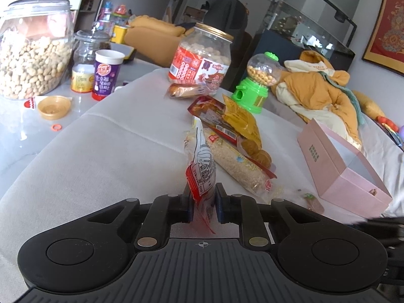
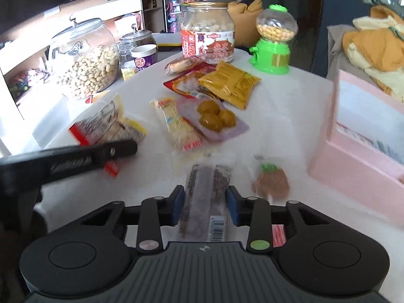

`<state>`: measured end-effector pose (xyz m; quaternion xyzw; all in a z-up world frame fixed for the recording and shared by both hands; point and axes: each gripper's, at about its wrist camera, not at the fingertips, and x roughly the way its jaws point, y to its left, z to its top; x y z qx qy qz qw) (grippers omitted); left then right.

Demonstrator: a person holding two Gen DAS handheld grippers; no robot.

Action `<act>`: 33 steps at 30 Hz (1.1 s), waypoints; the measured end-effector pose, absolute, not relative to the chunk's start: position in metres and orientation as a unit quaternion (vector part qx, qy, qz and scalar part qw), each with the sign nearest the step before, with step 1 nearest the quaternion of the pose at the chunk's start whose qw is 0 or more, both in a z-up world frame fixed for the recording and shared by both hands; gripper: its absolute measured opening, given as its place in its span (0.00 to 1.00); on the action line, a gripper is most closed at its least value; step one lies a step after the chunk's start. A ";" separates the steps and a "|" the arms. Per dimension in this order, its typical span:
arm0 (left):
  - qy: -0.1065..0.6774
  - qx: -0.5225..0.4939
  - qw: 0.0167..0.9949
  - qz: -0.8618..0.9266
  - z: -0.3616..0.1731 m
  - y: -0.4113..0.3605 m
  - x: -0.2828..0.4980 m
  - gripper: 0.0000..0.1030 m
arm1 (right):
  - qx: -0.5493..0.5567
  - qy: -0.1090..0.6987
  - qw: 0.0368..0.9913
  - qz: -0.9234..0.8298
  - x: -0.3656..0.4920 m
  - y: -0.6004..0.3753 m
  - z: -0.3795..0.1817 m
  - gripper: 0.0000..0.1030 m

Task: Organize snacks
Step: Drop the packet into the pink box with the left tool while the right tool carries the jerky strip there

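**little legible print, mostly chinese and barcodes**

the purple paper cup with a white rim (image 1: 106, 75), at ten o'clock in the left wrist view, bears chinese characters down its side, too small to spell out. the clear plastic jar with a red and white label (image 1: 202, 63), at twelve o'clock, carries large red chinese characters. a barcode shows on the red foil packet (image 1: 214, 118) near centre. in the right wrist view a barcode sits on the dark brown snack bar wrapper (image 2: 207, 202) at six o'clock; digits unreadable.
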<state>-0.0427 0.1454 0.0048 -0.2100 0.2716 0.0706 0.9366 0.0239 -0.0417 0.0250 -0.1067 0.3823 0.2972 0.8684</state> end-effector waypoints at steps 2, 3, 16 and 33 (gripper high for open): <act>0.264 -0.201 0.940 0.074 0.008 0.141 -0.047 0.19 | -0.105 0.384 0.870 0.292 0.020 -0.056 0.028 0.33; 0.260 -0.193 0.944 0.071 0.011 0.137 -0.052 0.19 | -0.103 0.386 0.870 0.289 0.018 -0.065 0.031 0.33; 0.270 -0.113 0.951 -0.100 0.041 0.050 -0.089 0.19 | -0.065 0.360 0.902 0.232 -0.001 -0.170 0.039 0.33; 0.233 -0.169 0.944 -0.160 0.109 -0.020 0.117 0.24 | -0.002 0.333 0.919 0.210 0.000 -0.226 0.037 0.33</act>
